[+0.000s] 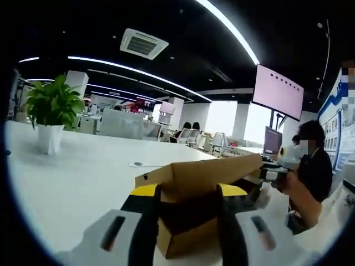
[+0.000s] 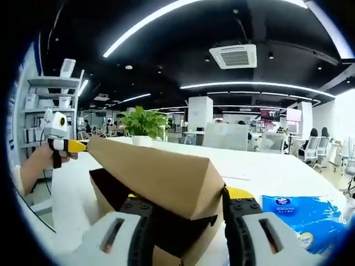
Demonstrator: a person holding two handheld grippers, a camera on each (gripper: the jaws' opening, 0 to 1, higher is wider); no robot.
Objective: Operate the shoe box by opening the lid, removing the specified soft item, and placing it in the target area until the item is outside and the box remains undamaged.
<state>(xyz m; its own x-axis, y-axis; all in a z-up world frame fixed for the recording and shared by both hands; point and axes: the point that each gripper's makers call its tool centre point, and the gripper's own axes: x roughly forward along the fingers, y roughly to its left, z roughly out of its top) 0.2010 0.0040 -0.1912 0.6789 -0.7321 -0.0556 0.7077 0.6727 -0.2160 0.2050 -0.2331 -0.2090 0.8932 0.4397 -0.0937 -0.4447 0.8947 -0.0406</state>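
The raised lid (image 2: 161, 177) hangs over your way into the box (image 1: 194, 221). Bare desk (image 1: 77, 177) lies wide beyond it, up to the plant (image 1: 51, 113). A blue pack (image 2: 302, 219) crowds one side.

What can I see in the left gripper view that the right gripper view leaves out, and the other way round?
Left gripper view: a pink screen hanging from the ceiling and a seated person behind the box.

Right gripper view: a blue tissue pack on the table and grey shelving at the side.

Both share: the open cardboard shoe box with its lid raised, the white table, the potted plant, ceiling light strips, and the opposite gripper at the lid's edge.
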